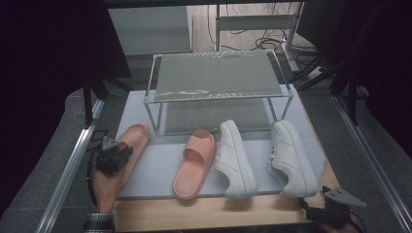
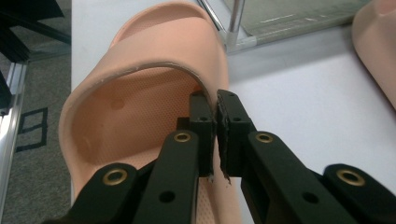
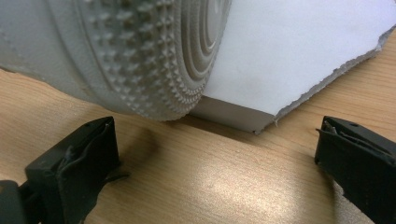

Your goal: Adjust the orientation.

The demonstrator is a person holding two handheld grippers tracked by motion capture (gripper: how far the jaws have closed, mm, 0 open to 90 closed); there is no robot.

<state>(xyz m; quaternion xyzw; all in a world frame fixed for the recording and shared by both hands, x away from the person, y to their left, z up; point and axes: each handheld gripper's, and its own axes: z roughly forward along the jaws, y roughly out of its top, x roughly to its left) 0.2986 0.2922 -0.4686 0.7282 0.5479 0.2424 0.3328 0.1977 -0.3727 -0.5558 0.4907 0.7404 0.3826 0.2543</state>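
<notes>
— Left side?
— My left gripper (image 2: 215, 135) pinches the strap edge of the pink slide (image 2: 140, 88) at the mat's (image 1: 155, 167) near-left.
— Right?
— My right gripper (image 3: 217, 154) gapes empty beside the white sneaker (image 3: 116, 51).

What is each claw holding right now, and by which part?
Left claw pinches the left pink slide by its strap edge. Right claw is open, holding nothing.
</notes>
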